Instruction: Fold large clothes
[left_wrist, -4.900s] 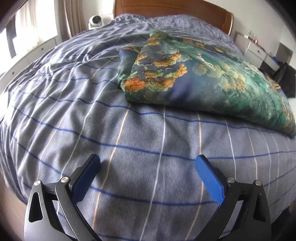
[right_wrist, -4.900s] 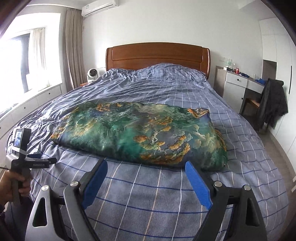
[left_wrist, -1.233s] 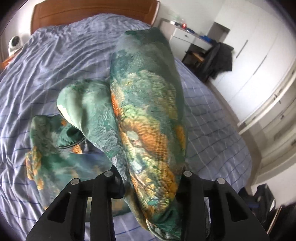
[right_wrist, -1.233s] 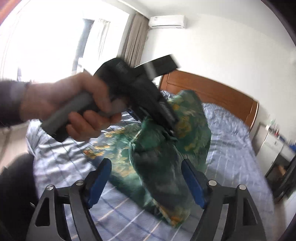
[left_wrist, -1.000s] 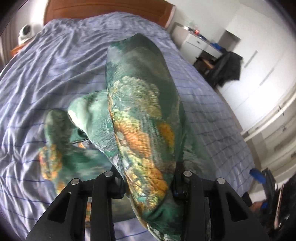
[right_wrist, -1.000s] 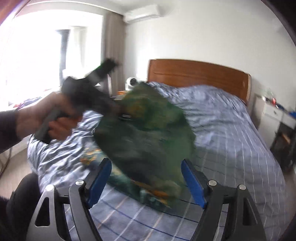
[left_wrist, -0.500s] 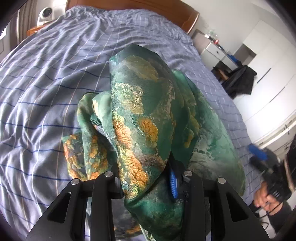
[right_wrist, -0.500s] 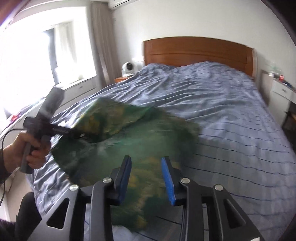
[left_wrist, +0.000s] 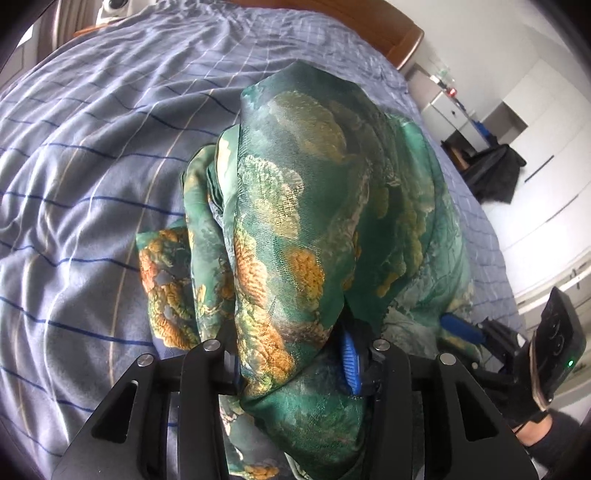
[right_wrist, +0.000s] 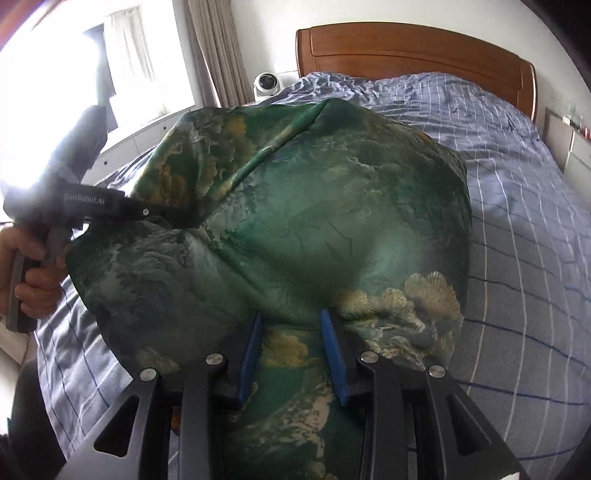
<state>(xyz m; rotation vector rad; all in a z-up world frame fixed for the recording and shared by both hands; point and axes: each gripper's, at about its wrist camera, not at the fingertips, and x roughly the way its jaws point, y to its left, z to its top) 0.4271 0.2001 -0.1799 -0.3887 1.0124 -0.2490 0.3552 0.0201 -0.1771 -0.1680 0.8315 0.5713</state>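
A large green silky garment with orange and gold floral print (left_wrist: 314, 221) is lifted off the bed and hangs bunched between both grippers. My left gripper (left_wrist: 291, 365) is shut on one thick fold of it, and the cloth drapes over the jaws. My right gripper (right_wrist: 291, 332) is shut on another edge of the garment (right_wrist: 314, 229), which billows in front of it. The right gripper also shows at the lower right of the left wrist view (left_wrist: 461, 330). The left gripper shows at the left of the right wrist view (right_wrist: 155, 214).
The bed (right_wrist: 535, 221) has a blue-grey checked duvet and a wooden headboard (right_wrist: 406, 48). A window and curtain (right_wrist: 207, 55) are on the left. A white nightstand (left_wrist: 447, 107), a dark coat on a chair (left_wrist: 495, 170) and white wardrobes are on the right.
My right gripper has closed on the garment's edge. The garment has come down from high in the air toward the bed and spread wider between the two grippers.
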